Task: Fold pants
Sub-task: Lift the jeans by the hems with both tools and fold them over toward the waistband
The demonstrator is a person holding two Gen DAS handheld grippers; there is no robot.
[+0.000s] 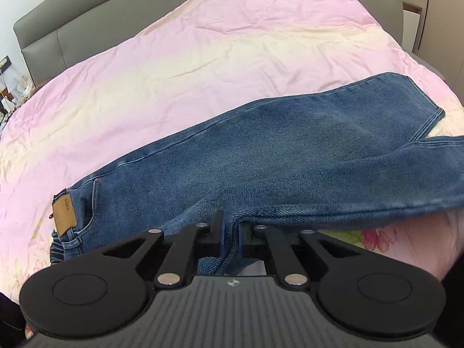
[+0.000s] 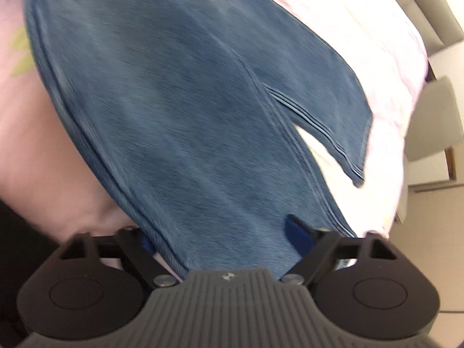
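Denim jeans [image 1: 261, 156] lie across the pink bed [image 1: 174, 72], the left claw [image 1: 230, 226] pinching their fabric, the right claw [image 2: 220, 235] half-wide around a leg.

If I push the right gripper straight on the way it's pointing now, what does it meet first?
The jeans. Denim already lies between the right gripper's spread fingers and fills the view ahead, so it would press into that pant leg, then probably the pink bedspread beneath. The picture is blurred, so depth is uncertain.
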